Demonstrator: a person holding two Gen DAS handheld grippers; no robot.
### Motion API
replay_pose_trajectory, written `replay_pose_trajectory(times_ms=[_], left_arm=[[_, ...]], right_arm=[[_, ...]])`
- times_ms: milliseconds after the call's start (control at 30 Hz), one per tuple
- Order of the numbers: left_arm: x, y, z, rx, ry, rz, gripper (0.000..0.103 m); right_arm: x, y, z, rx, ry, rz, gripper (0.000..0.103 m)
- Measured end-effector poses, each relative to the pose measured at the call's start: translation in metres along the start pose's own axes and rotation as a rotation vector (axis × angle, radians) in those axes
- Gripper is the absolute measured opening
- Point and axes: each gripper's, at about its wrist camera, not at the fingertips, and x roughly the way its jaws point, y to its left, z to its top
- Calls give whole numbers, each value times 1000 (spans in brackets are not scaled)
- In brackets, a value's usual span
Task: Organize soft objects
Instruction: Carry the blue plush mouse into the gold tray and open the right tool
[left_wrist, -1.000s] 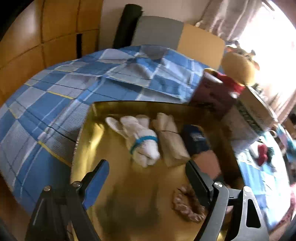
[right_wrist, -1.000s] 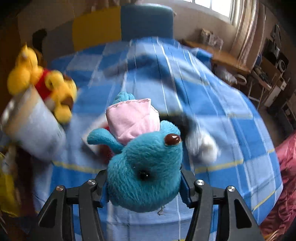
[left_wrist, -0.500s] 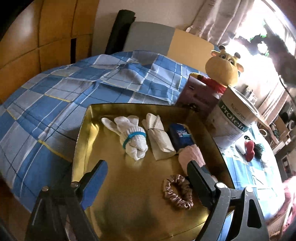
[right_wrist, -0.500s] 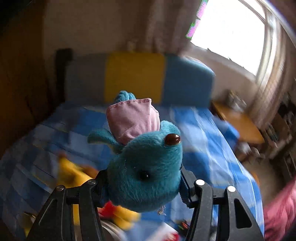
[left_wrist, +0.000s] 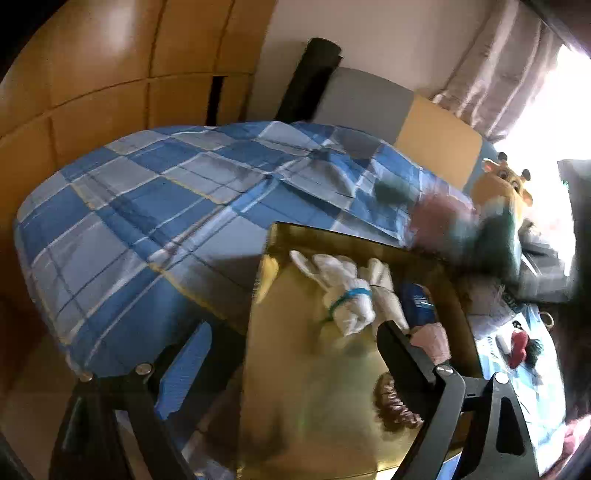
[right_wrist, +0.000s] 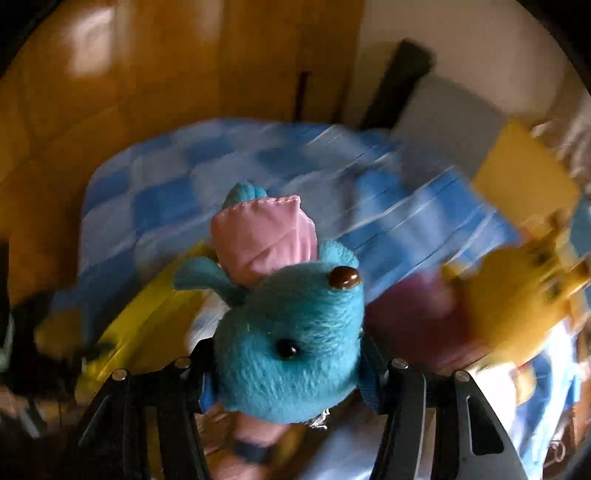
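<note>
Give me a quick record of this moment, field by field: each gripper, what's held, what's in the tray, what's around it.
left gripper: jaws opening, nothing between them
right gripper: shut on blue plush toy
tray: gold, on checked blanket
in tray: white socks, blue roll, brown scrunchie
beside tray: yellow plush toy
</note>
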Motion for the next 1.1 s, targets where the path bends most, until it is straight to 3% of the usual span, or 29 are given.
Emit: replay_pose_trajectory(times_ms=[100,300,400,600,1100], left_arm=[[-5,6,-2,-7,-7,30,93],[-15,3,-7,20,-24,56,94],[-23,-3,-9,53,-50,61,95],[-28,-13,-14,95,-58,50,95],[-37,-40,-26,164,-47,22,97]], right_arm=[[29,22,-26,-9,59,41,59],[80,40,-56,-22,162,-54,62],[87,42,-62,-7,157,-55,67],[72,42,-65,66,131,-16,75],[3,32,-90,169,-18,-8,76]])
